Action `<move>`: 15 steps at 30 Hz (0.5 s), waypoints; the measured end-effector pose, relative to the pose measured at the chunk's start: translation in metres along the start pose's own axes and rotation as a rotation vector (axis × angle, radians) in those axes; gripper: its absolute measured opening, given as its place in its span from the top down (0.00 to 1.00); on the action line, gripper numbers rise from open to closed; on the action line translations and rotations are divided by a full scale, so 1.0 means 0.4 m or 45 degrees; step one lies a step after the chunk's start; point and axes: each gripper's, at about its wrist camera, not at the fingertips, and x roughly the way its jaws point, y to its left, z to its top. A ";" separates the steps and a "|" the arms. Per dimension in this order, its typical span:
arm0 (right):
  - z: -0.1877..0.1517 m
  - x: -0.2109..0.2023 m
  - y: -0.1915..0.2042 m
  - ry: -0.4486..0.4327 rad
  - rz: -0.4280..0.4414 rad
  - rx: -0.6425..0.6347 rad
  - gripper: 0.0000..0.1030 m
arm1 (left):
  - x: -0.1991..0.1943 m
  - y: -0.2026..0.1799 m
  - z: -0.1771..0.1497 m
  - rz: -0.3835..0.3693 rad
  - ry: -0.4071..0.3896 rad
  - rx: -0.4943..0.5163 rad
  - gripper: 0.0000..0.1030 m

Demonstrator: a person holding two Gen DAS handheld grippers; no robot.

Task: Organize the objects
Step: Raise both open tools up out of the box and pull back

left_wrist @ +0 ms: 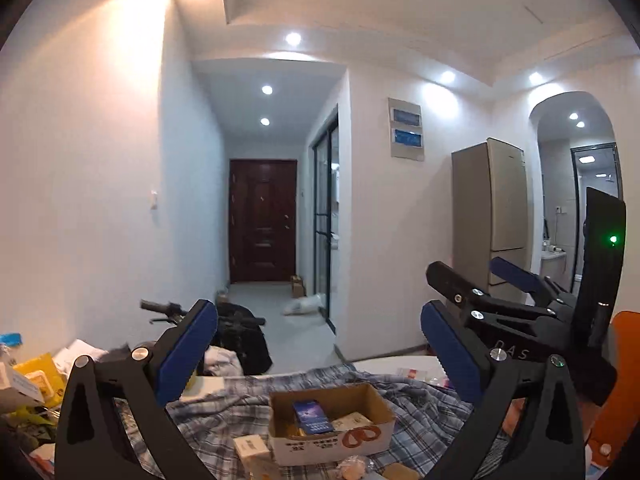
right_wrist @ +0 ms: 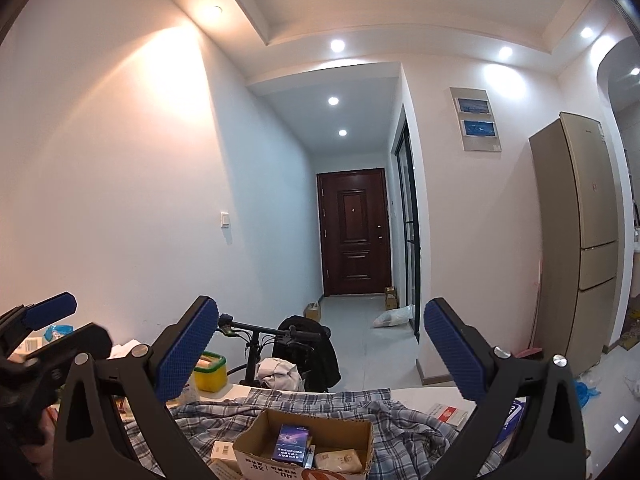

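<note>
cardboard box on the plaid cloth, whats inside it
Inside the cardboard box: a blue pack standing up and a pale packet beside it. The near wall hides the box floor and anything lower down.

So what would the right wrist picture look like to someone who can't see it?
An open right gripper hovers above a cardboard box holding a blue packet, on a plaid cloth. Behind stand a bicycle, a fridge and a brown door.
</note>
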 end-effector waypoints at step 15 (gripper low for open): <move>0.045 -0.145 0.020 -0.105 -0.054 0.005 0.00 | -0.076 0.014 0.017 0.090 -0.088 0.009 0.00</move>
